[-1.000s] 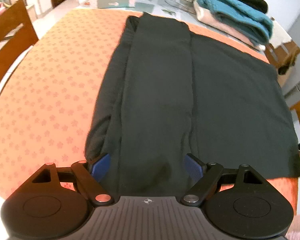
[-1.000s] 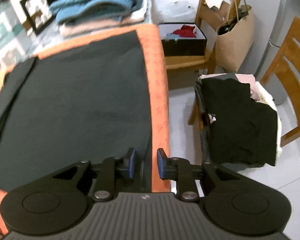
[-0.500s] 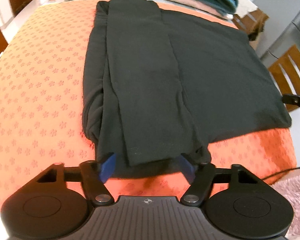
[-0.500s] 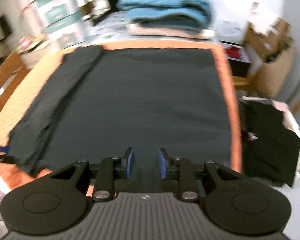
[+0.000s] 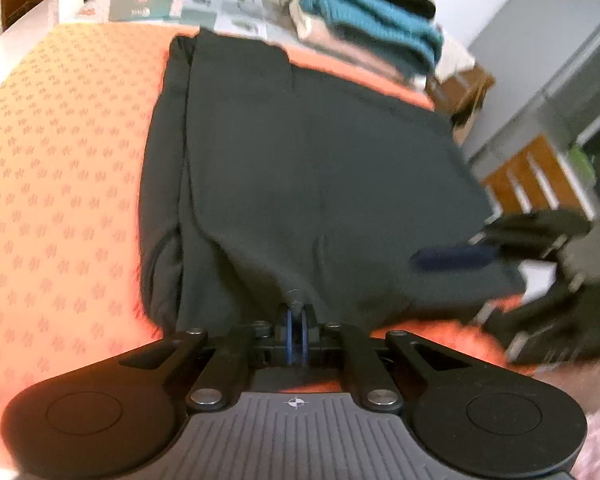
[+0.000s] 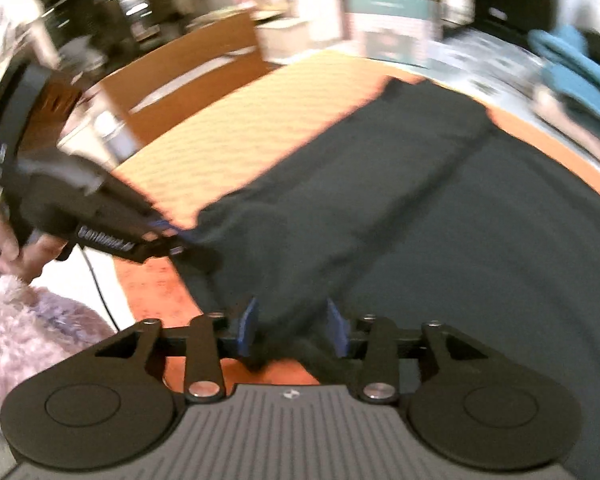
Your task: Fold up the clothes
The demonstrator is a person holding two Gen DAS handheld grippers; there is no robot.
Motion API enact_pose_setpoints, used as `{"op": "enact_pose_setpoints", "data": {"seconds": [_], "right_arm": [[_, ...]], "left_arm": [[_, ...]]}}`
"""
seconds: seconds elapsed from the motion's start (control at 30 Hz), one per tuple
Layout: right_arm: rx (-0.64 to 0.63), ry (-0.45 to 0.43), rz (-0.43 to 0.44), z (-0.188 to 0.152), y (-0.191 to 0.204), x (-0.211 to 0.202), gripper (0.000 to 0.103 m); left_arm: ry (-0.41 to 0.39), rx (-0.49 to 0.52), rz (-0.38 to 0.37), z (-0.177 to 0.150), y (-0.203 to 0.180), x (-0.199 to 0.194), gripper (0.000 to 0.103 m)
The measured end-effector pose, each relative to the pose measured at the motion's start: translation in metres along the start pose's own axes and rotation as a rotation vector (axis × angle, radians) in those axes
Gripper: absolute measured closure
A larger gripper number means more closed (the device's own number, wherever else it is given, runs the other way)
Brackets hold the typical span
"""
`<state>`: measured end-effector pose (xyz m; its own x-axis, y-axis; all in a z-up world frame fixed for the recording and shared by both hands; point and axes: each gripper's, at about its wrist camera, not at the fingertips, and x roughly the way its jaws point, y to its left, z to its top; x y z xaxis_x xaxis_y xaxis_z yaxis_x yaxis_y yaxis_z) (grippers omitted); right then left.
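The fingers of the left gripper [image 5: 296,322] are pressed together on a small pucker of the dark garment [image 5: 300,168] at its near hem, the cloth drawing up into creases that fan away from the blue pads. The fingers of the right gripper [image 6: 293,326] stand moderately apart, straddling the near edge of the same garment without pinching it; cloth lies between and ahead of them, and whether the pads brush it is blurred. The garment lies spread on the orange-covered bench [image 5: 60,152], stretching forward from both pairs of fingers, with a long narrow panel already folded lengthwise over its left part, so it sits partly folded. It looks soft, light and limp: it will drape and sag from any single pinch, slide easily on the cover and lose its fold if dragged. Judging by that, the hem corners are the sensible holds, one for each gripper, well apart so the edge stays taut when lifted. Beyond the far end of the garment a stack of folded clothes [image 5: 380,28], topped in teal, rests on the bench. A hand [image 6: 18,240] with a fuzzy pink sleeve [image 6: 28,320] grips the left tool's handle.
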<state>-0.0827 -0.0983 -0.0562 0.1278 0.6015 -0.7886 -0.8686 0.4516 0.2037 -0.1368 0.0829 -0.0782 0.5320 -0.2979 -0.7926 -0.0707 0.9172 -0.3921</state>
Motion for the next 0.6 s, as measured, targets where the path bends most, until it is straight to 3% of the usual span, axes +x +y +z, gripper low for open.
{"op": "enact_pose_setpoints", "data": {"seconds": [0.17, 0.23, 0.27, 0.3, 0.47, 0.6], "right_arm": [[-0.128, -0.017, 0.029, 0.023, 0.015, 0.014, 0.042], [-0.139, -0.033, 0.001, 0.03, 0.009, 0.015, 0.059], [-0.133, -0.036, -0.009, 0.034, 0.005, 0.015, 0.092], [-0.126, -0.043, -0.022, 0.037, 0.0, 0.013, 0.096], [-0.103, -0.076, -0.107, 0.05, -0.042, 0.0, 0.097], [-0.108, -0.071, -0.193, 0.063, -0.092, -0.005, 0.097]], "left_arm": [[-0.065, -0.081, -0.008, 0.022, -0.008, -0.006, 0.096], [-0.09, -0.099, 0.003, 0.03, -0.012, -0.008, 0.096], [-0.101, -0.097, 0.013, 0.033, -0.013, -0.01, 0.095], [-0.112, -0.095, 0.023, 0.035, -0.014, -0.011, 0.094], [-0.162, -0.087, 0.075, 0.047, -0.019, -0.018, 0.082], [-0.157, -0.105, 0.132, 0.048, -0.009, -0.01, 0.072]]}}
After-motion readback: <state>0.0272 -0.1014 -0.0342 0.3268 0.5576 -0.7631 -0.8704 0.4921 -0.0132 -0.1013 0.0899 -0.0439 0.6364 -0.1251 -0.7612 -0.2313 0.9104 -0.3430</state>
